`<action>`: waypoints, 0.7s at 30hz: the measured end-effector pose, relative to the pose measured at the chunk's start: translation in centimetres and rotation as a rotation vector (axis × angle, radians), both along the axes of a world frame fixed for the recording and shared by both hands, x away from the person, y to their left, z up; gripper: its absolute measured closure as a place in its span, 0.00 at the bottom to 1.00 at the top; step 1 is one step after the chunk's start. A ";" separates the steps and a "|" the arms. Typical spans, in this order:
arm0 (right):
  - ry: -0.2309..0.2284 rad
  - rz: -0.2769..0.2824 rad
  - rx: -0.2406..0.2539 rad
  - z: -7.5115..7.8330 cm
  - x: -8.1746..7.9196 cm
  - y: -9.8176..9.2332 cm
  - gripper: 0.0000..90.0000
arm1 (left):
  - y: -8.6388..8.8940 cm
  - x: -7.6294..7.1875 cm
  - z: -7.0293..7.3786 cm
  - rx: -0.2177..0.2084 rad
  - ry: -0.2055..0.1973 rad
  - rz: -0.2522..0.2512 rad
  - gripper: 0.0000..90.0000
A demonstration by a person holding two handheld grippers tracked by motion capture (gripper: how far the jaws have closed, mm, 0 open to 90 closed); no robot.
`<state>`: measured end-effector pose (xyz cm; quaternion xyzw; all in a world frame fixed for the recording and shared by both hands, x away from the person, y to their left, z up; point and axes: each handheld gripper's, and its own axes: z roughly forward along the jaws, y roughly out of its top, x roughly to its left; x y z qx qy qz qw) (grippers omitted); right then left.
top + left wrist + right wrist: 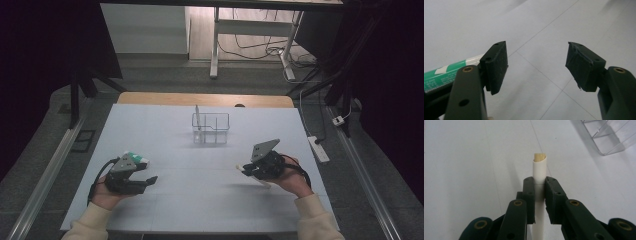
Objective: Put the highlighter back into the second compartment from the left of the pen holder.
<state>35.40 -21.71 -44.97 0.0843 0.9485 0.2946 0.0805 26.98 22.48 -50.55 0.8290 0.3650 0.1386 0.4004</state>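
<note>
White tabletop (200,190): left tongs (150,181) gape, right tongs (243,170) clamp paper-wrapped chopsticks (539,170).

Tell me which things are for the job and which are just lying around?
Likely for the job:
- white paper-wrapped stick, clamped in the right gripper
- clear organiser
- green-and-white tube beside the open left gripper

Just lying about:
- power strip on the floor

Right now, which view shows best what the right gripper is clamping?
The right gripper view: the right gripper has its jaws shut on a white paper-wrapped stick, its tan tip poking from the wrapper. The high view shows that stick as a small pale sliver. The left gripper view looks at bare table.
</note>
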 end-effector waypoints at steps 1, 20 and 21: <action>-0.004 -0.004 0.006 0.1 0.0 0.0 0.87 | 0.0 0.0 0.0 0.000 0.000 0.000 0.38; -0.079 -0.083 0.126 1.1 0.2 -1.0 0.87 | 0.0 0.0 0.0 -0.001 0.001 -0.001 0.38; -0.083 -0.089 0.131 1.2 0.2 -1.0 0.87 | 0.0 0.0 0.0 -0.001 0.001 -0.002 0.38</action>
